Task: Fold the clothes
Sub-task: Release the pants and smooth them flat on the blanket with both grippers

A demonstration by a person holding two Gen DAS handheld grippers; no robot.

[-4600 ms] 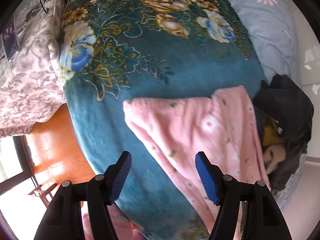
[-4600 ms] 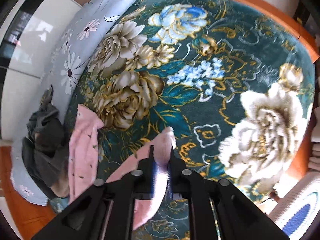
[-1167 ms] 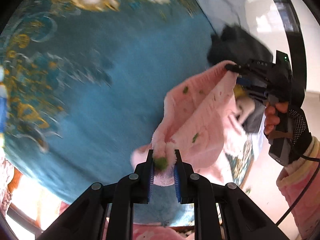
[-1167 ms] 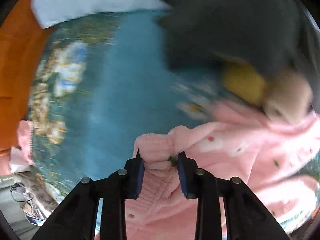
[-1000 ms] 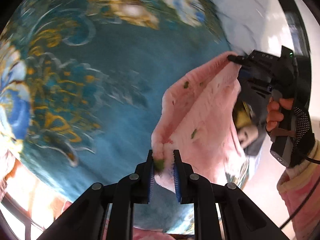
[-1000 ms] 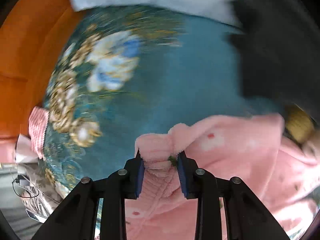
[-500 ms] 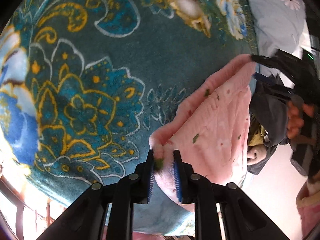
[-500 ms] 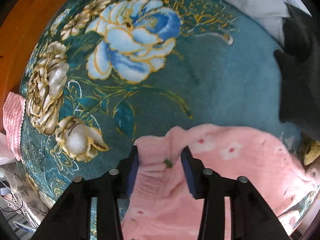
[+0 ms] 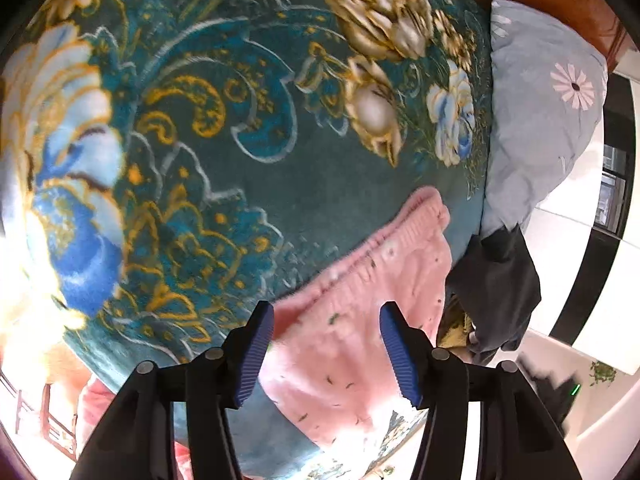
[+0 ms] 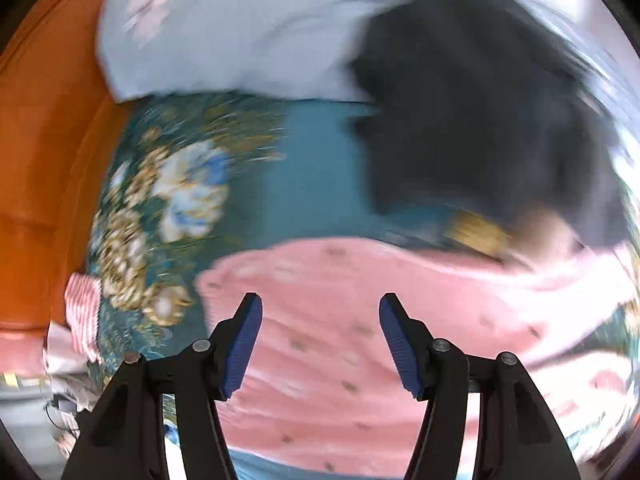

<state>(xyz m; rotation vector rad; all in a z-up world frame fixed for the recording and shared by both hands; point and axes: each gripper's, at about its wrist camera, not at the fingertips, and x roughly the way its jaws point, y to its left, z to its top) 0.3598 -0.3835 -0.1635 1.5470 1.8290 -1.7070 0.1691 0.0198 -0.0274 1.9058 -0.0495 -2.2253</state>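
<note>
Lighting: bright daylight. Left wrist view: blown-out glare at lower left edge; teal floral blanket (image 9: 256, 184) slightly soft. Right wrist view: heavy motion blur smearing dark garment (image 10: 472, 120) and pale pillow (image 10: 240, 28); glare at right. Both: fisheye curvature, black corner vignette.

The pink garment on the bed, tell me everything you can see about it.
The pink garment looks like soft fleece, dotted with small dark and pale flecks, with a ribbed band along its far edge. It lies spread out on the teal floral blanket, its far end beside a dark clothes pile. The left claw and right claw are both open above it, gripping nothing.
</note>
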